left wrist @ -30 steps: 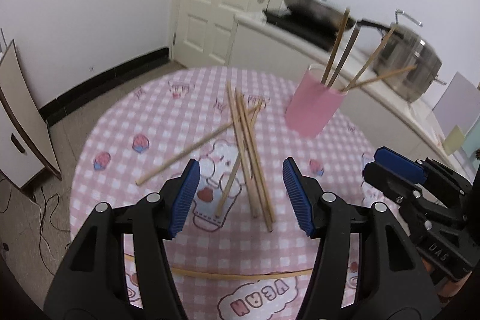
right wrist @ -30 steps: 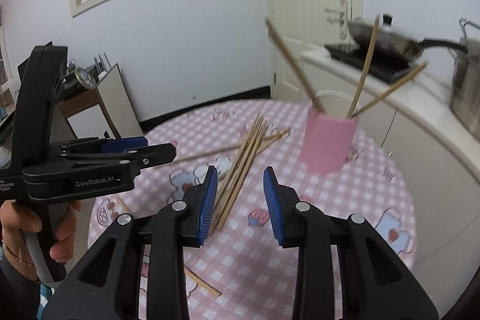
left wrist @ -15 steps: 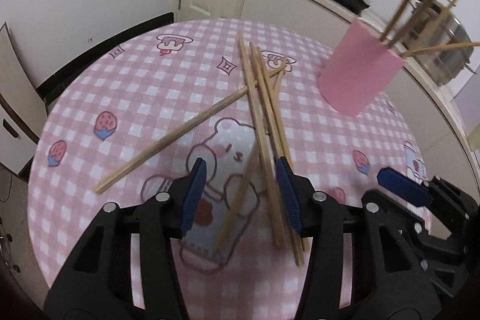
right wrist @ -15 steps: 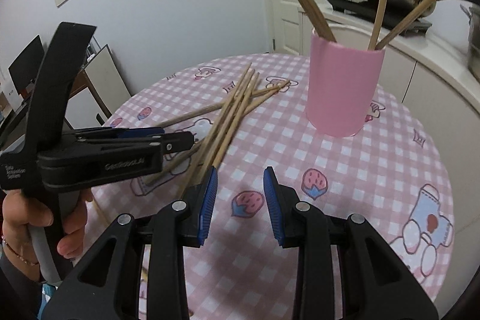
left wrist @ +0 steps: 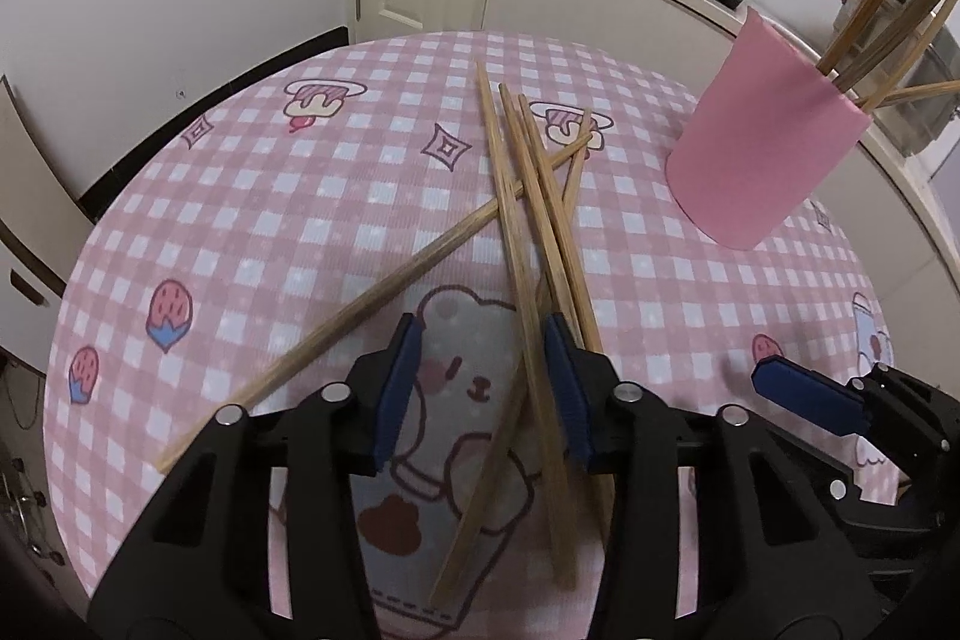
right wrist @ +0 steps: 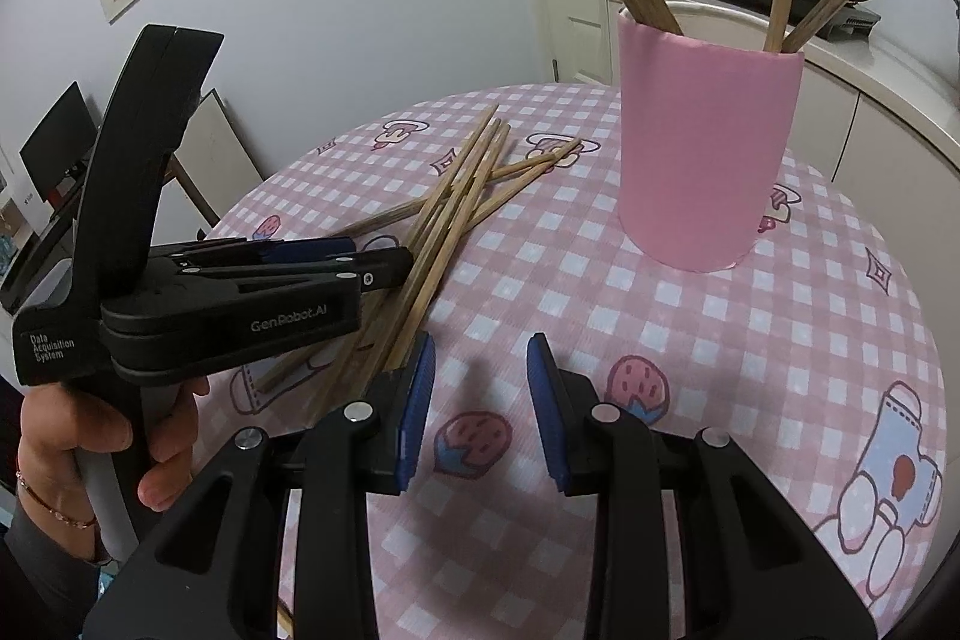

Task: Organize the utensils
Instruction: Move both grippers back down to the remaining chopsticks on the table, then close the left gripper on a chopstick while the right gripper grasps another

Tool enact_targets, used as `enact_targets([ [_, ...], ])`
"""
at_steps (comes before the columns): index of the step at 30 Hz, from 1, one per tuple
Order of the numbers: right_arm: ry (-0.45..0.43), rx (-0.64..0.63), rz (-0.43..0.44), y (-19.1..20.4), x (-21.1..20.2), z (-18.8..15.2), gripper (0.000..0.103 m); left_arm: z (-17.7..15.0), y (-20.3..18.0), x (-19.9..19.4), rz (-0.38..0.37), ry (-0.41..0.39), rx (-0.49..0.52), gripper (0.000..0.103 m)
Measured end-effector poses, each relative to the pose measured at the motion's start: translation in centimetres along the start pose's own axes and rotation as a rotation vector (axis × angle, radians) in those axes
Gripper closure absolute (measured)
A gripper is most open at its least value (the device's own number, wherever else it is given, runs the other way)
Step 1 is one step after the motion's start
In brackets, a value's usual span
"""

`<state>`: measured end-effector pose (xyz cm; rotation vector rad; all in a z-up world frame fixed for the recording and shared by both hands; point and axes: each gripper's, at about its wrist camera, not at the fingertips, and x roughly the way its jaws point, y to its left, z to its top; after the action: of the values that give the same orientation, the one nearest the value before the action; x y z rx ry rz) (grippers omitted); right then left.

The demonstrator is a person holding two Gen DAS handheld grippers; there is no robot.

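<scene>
The left gripper (left wrist: 480,388) has come down over the chopsticks (left wrist: 528,220) on the table (left wrist: 270,196), jaws closing around some without pressing yet, so a pick for the cup (left wrist: 762,142) seems near; the right gripper (right wrist: 480,400) hovers open, empty.

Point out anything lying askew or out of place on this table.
The loose chopsticks lie crossed in a heap on the checked tablecloth, not standing in the pink cup with the others. The left gripper is closing around one.
</scene>
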<state>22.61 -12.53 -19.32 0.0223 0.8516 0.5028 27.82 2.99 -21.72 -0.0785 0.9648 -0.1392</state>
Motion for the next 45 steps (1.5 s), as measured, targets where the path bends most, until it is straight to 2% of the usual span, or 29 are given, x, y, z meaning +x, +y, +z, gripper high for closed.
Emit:
enact_targets([
  [7,0.012,0.002,0.022,0.1,0.8,0.5,0.073,0.7,-0.4,0.6,-0.002,0.010,0.032,0.064],
  [9,0.015,0.003,0.026,0.2,1.1,0.7,0.073,0.9,-0.5,0.8,-0.014,0.010,0.033,0.070],
  [11,0.023,0.001,0.031,0.4,1.4,0.9,0.073,1.0,-0.4,0.8,-0.063,0.015,0.025,0.084],
  [16,0.040,-0.007,0.037,0.9,2.4,1.3,0.073,0.7,-0.5,0.5,-0.083,0.002,0.029,0.093],
  [21,0.068,-0.027,0.022,1.6,3.4,1.6,0.073,0.3,0.3,-0.1,-0.093,-0.001,0.020,0.093],
  [30,0.099,-0.071,-0.023,2.5,4.5,1.9,0.074,0.5,1.2,0.5,-0.066,0.018,0.003,0.093],
  [35,0.116,-0.080,-0.027,2.5,4.5,1.9,0.083,0.6,1.1,0.6,-0.054,0.013,0.015,0.096],
  [37,0.129,-0.083,-0.040,2.5,4.7,1.9,0.090,0.4,1.2,0.3,-0.046,0.008,0.020,0.096],
  [45,0.169,-0.098,-0.017,2.5,3.4,1.0,0.096,-1.7,2.4,-1.7,-0.032,0.028,0.024,0.097],
])
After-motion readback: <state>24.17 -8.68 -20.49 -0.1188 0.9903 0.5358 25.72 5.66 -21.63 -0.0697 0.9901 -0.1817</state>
